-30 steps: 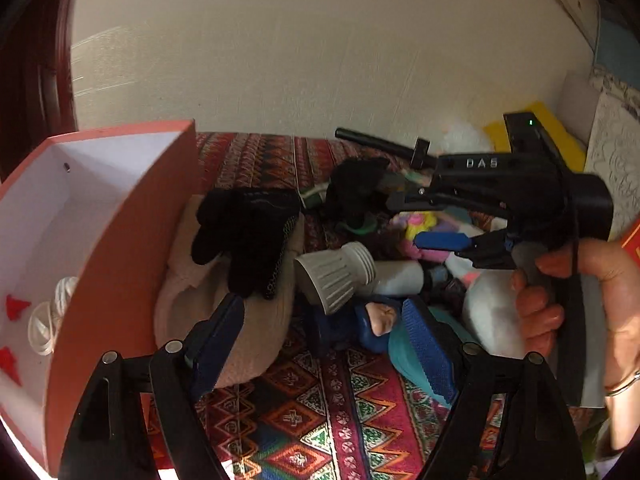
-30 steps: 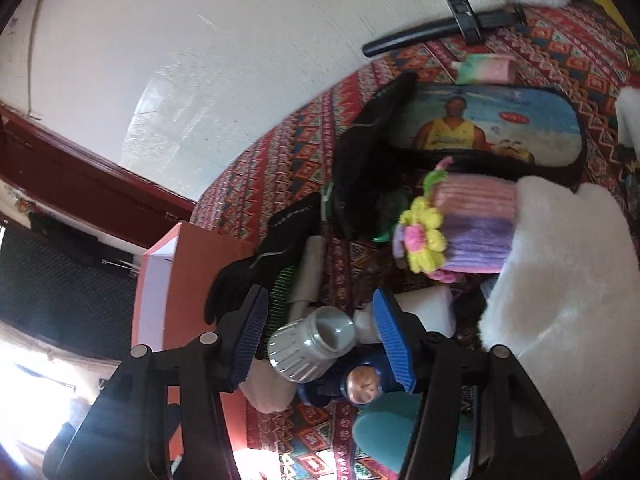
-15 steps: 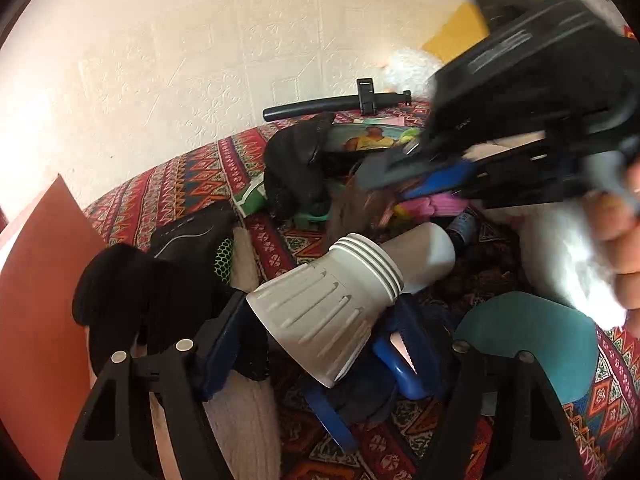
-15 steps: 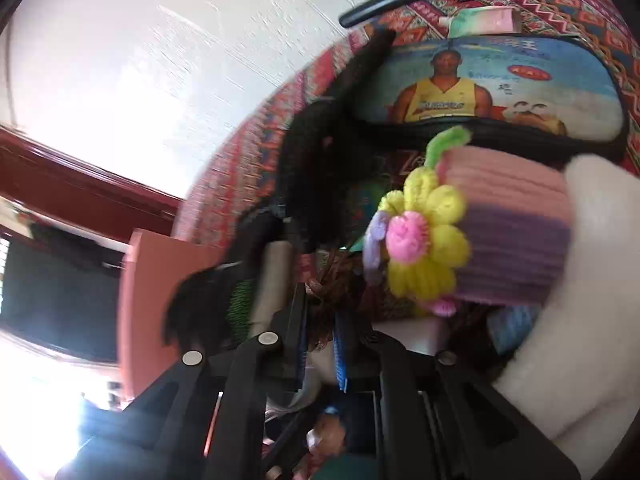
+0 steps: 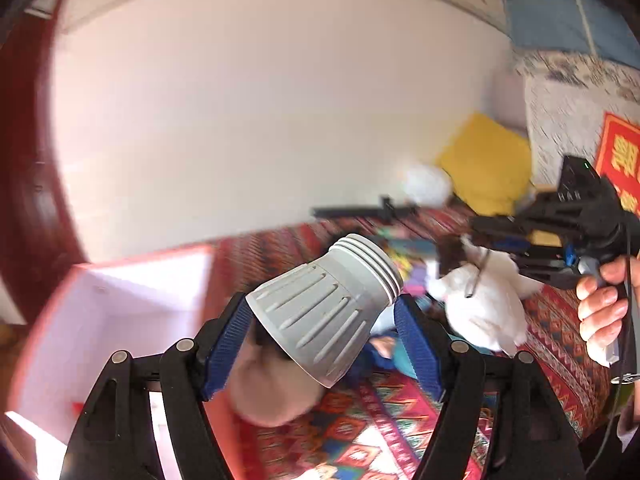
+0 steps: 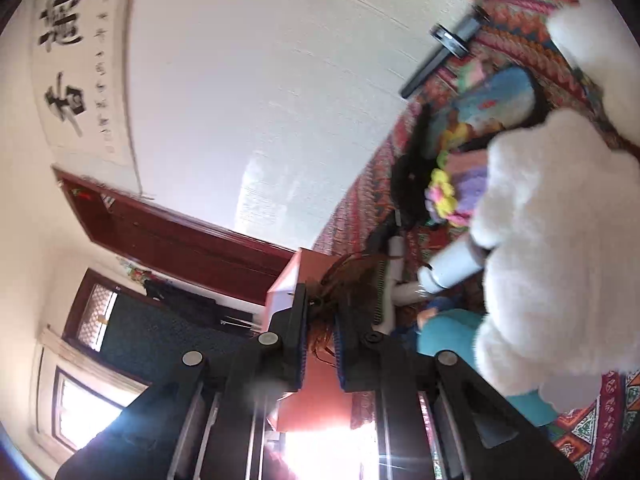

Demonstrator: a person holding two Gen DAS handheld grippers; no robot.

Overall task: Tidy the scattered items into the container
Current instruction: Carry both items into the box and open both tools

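Observation:
My left gripper (image 5: 322,322) is shut on a grey ribbed lamp head (image 5: 316,300) and holds it tilted in the air, above the patterned cloth. The orange box with a white inside (image 5: 120,300) lies below and to the left of it. In the left wrist view my right gripper (image 5: 460,248), held by a hand (image 5: 600,304), is shut on a brown hairpiece (image 5: 452,254) with a metal clip hanging from it. In the right wrist view reddish-brown strands of the hairpiece (image 6: 348,280) stick out between the closed pads, in front of the box (image 6: 288,276).
A white plush toy (image 6: 552,240), a knitted pink and purple piece with a yellow flower (image 6: 444,196), a white tube (image 6: 452,264), a teal item (image 6: 452,332) and a black rod (image 5: 360,212) lie on the red patterned cloth (image 5: 380,440). A yellow cushion (image 5: 488,160) leans at the back.
My left gripper closed on the lamp head and lifted it off the pile toward the box. My right gripper shut on the brown hairpiece and raised it.

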